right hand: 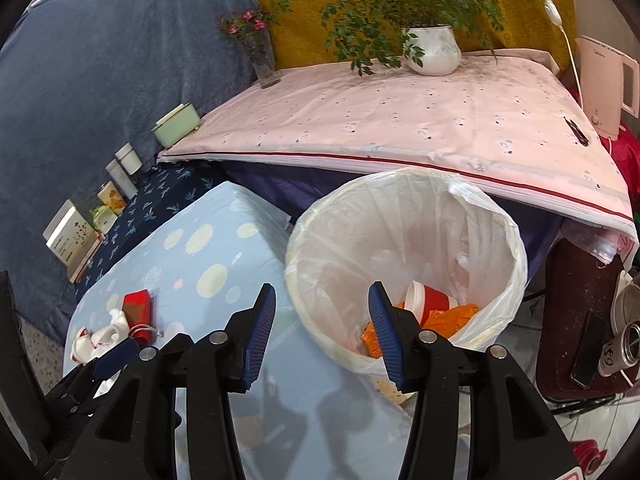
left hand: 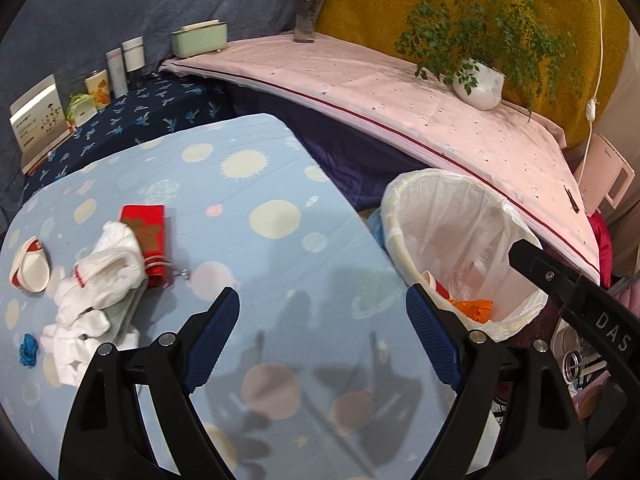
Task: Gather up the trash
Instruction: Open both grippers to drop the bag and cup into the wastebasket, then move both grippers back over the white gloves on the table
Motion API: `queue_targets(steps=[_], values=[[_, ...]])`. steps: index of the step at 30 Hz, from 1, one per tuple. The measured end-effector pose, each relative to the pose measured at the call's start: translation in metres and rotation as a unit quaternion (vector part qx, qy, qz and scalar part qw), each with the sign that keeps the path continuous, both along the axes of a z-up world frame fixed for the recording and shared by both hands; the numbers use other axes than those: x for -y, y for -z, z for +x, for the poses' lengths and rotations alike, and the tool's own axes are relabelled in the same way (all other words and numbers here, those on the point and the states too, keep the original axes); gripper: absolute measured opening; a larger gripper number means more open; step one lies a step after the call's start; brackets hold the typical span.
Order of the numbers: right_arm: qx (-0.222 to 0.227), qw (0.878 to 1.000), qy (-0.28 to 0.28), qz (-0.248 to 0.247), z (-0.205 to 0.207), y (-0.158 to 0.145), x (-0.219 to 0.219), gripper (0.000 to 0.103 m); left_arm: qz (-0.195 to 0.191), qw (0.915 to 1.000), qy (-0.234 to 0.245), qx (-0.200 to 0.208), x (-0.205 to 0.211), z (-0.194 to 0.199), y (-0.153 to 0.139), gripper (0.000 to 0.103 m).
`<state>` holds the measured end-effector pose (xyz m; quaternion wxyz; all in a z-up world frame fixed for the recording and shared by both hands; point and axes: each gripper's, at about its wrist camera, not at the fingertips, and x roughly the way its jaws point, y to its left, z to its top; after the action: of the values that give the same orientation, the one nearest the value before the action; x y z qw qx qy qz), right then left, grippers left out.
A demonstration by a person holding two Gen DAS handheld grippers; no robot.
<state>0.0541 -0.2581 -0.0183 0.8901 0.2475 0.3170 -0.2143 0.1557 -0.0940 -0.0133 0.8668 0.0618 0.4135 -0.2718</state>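
Left gripper (left hand: 322, 332) hangs over the blue-clothed bench (left hand: 280, 240) with its jaws spread wide and nothing between them. That wide gap suits what lies to its left: a loose heap of white tissue (left hand: 100, 280), draped partly over a red packet (left hand: 146, 236) with a cord at its near end, a crushed red-and-white cup (left hand: 30, 264) beside the heap, and a small blue scrap (left hand: 29, 349) nearer the bench edge. All of it sits on the cloth, apart from the gripper. The bin (left hand: 460, 252), lined with a thin white bag, stands just off the bench's right side, likely so trash can be dropped in with a short swing. Orange wrapping already lies in its bottom. The other gripper's black arm crosses the bin's far right rim.

From the right wrist, the right gripper (right hand: 322, 332) is about half open and empty, its jaws opening a little further. It points down over the near left edge of the bin (right hand: 400, 184), and inside lie a red-and-white cup (right hand: 430, 300) and orange wrapping (right hand: 448, 318), so this reads as the end of a drop. The remaining trash, tissue (right hand: 116, 320) and red packet (right hand: 138, 304), sits far left on the bench (right hand: 208, 248), near the left gripper's tip (right hand: 116, 354), which looks the handier one for the next pick.
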Motion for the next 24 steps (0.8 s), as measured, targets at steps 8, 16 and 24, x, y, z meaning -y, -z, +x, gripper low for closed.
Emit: queue_targets(steps=[8, 16, 24], values=[[0.003, 0.999, -0.033, -0.011, 0.011, -0.011, -0.033, 0.048, -0.005, 0.9991, -0.043, -0.004, -0.045, 0.006, -0.002, 0.081], [0.002, 0.997, -0.068, -0.021, 0.022, -0.018, -0.071, 0.049, -0.009, 0.9959, -0.09, -0.005, -0.093, 0.008, -0.002, 0.086], [0.0, 0.994, -0.105, -0.035, 0.033, -0.024, -0.109, 0.049, -0.014, 0.9916, -0.128, -0.011, -0.139, 0.011, 0.0, 0.087]])
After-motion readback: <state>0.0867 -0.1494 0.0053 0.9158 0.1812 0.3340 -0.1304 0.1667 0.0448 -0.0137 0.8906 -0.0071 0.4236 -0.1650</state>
